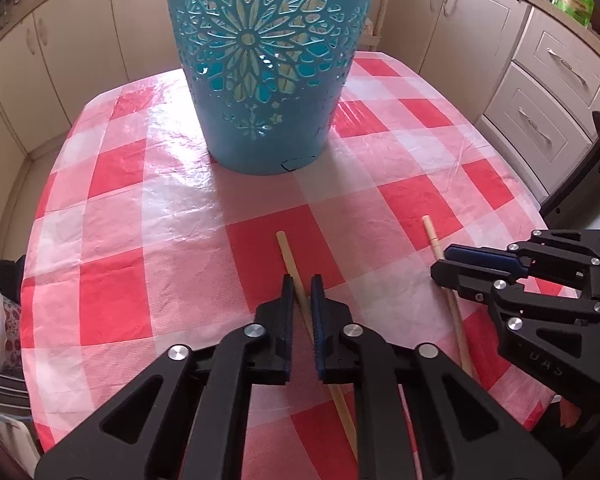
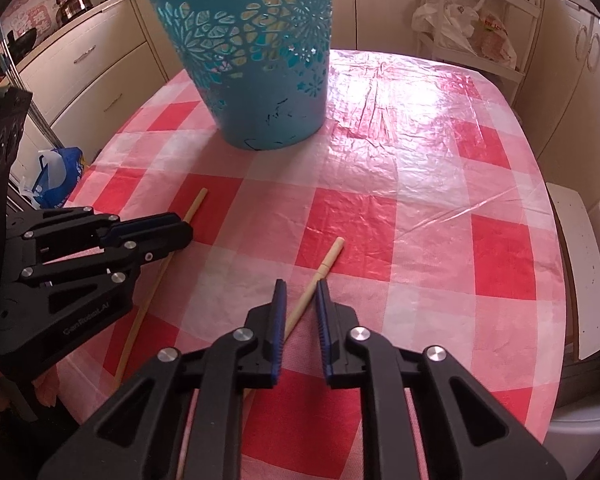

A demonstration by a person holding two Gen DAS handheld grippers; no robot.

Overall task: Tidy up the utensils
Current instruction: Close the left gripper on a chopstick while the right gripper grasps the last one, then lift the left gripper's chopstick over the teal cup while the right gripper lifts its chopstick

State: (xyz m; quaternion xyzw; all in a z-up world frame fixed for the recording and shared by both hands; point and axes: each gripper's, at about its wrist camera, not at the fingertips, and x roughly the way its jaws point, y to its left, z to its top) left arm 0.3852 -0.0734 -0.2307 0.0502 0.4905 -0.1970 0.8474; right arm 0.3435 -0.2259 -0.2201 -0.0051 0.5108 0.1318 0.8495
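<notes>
Counter: covered with a glossy red, pink and white checked cloth; kitchen cabinets stand around it.

Basket: teal plastic, tall, pierced with flower-shaped cut-outs, upright at the far middle of the counter. Pale stick shapes show through the cut-outs; what they are cannot be told.

Left chopstick: pale wood, lying flat on the cloth on the near side, well short of the basket. Its far tip points toward the basket; its length runs back between the fingers of the left hand-held gripper and out beneath the gripper body.

Left hand-held gripper: black, blue-padded fingers, pointing steeply down at the counter. Jaws drawn narrow, with the chopstick in the slim gap between the pads; the pads look to be closed on it.

Right chopstick: pale wood, with a ridged band near its far end, lying flat on the cloth to the right of the first, the two well apart. Its far tip angles up and right; the shaft passes back between the fingers of the right hand-held gripper.

Right hand-held gripper: same make, pointing steeply down. Jaws narrow, a little wider than the left pair; the chopstick lies against the left pad, with a gap showing to the right pad.
</notes>
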